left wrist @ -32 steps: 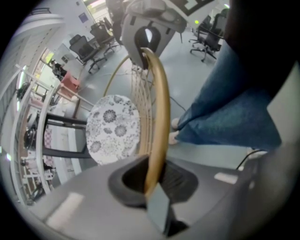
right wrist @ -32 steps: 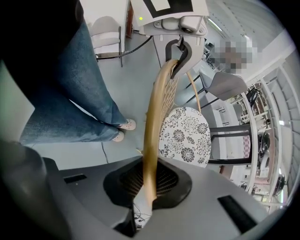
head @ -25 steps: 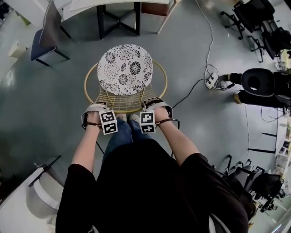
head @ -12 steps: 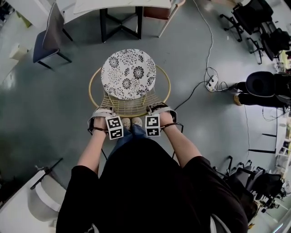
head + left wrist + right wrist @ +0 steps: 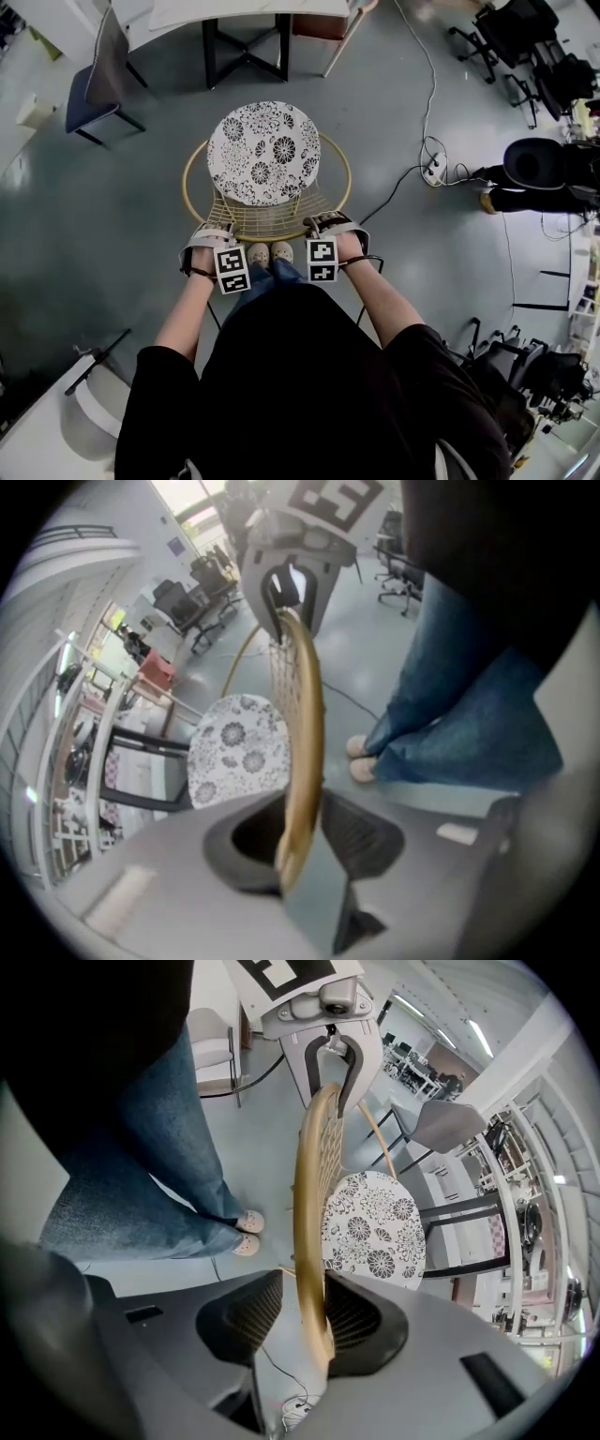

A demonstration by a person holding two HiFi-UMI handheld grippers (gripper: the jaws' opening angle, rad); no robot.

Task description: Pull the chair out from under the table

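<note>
The chair has a round black-and-white flowered seat point(image 5: 263, 152) and a gold wire back rim point(image 5: 192, 202). It stands on the grey floor just in front of the white table point(image 5: 248, 9), out from under it. My left gripper point(image 5: 211, 232) and right gripper point(image 5: 330, 223) both sit over the near part of the rim, pointing down. In the left gripper view the rim point(image 5: 305, 724) runs between the jaws of the left gripper point(image 5: 298, 841), which are opening, with slack on either side. In the right gripper view the rim point(image 5: 307, 1204) likewise passes between the opening jaws of the right gripper point(image 5: 302, 1321).
A blue chair point(image 5: 98, 80) stands at the back left. A power strip point(image 5: 435, 166) with cables lies on the floor to the right, near black office chairs point(image 5: 534, 173). A white table corner point(image 5: 37, 431) is at the lower left. My feet point(image 5: 269, 251) are just behind the chair.
Both hands stay at the chair's back rim and have barely shifted. The chair keeps about the same place in front of the table.
</note>
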